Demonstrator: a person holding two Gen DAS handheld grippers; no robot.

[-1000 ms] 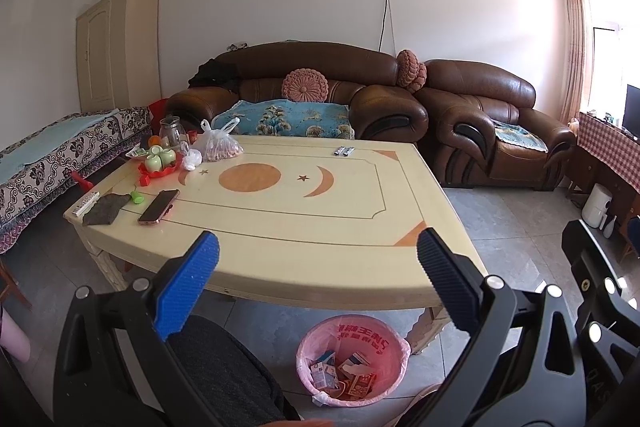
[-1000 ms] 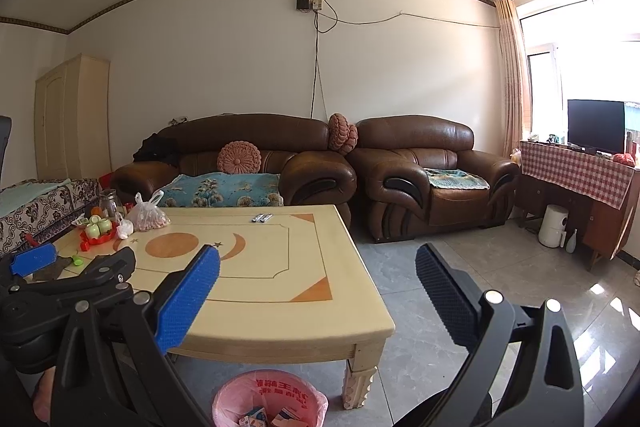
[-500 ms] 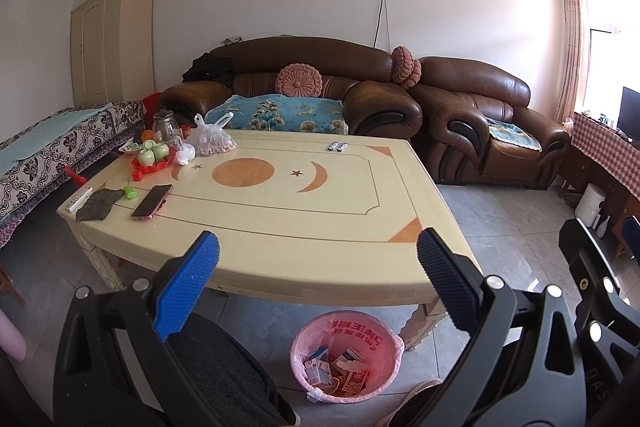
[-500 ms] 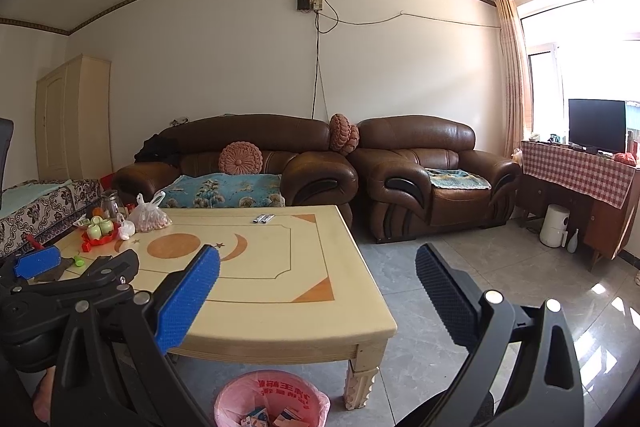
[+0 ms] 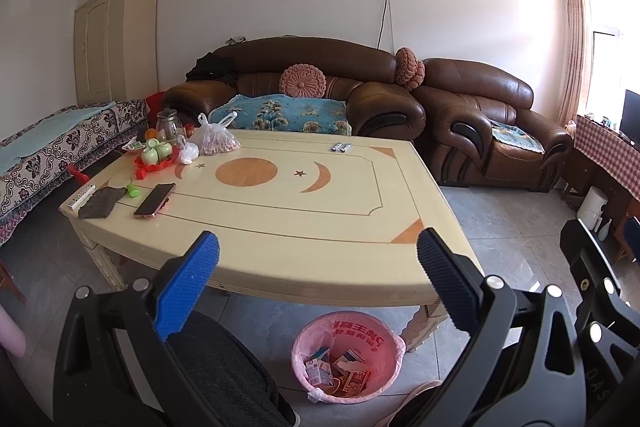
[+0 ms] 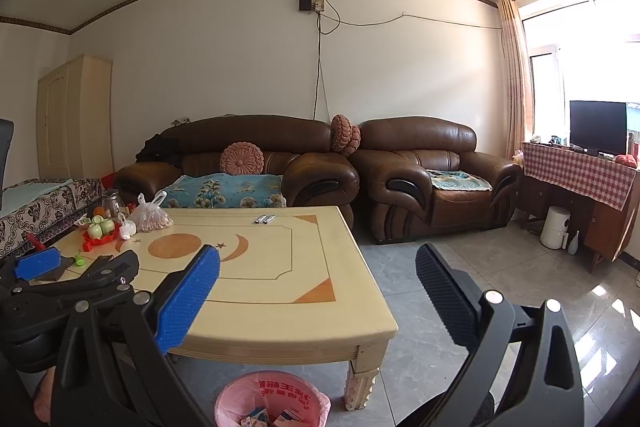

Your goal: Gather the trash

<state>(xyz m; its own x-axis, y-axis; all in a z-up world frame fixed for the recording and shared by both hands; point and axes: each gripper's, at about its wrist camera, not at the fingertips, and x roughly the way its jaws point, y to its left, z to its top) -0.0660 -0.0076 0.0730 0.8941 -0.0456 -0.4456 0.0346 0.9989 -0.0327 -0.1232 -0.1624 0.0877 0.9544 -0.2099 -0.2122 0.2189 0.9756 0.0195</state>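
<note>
The left gripper [image 5: 318, 267] draws back and rises, so the cream wooden coffee table [image 5: 280, 211] sits farther off.

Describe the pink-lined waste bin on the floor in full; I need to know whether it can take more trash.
The round waste bin lined with a pink plastic bag stands upright on the grey tiled floor, just in front of the pale wooden table's near edge, beside a carved leg. Red printed characters mark the liner's inner wall. Small cartons and wrappers cover its bottom only, so most of it looks unfilled. Neither gripper touches it.
</note>
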